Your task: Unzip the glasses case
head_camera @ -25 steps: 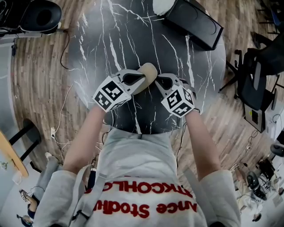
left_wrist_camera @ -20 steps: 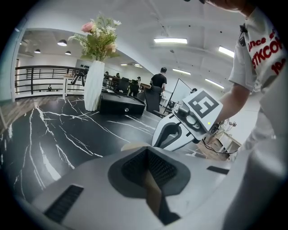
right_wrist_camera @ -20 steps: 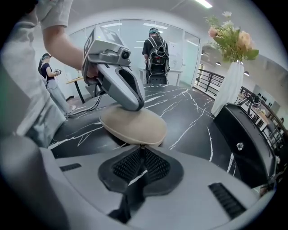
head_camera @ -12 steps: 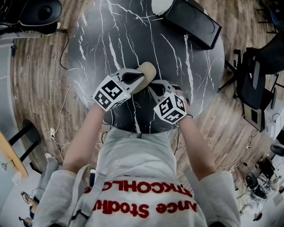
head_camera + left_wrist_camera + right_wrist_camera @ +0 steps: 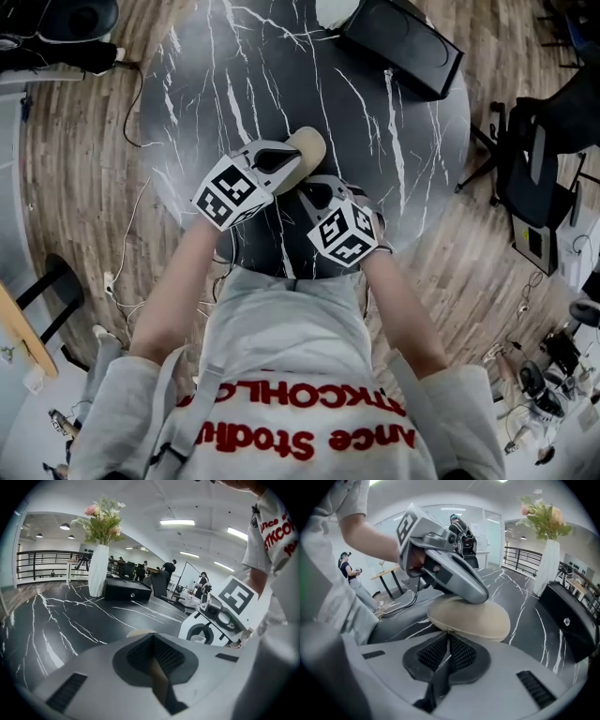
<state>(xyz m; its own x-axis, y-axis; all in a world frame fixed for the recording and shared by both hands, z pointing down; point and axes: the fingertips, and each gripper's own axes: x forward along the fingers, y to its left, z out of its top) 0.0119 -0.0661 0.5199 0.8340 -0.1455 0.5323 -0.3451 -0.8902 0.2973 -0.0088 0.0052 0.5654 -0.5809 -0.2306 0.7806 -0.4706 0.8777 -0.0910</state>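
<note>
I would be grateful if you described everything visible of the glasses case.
The glasses case is a beige, oval, domed clamshell that looks fabric-covered, with a zip seam round its side. No gap shows in the seam. It lies flat on the black marbled table. The left gripper bears on its top and pinches a tan part of it. The right gripper, jaws together, meets the seam, apparently on the zip pull.
</note>
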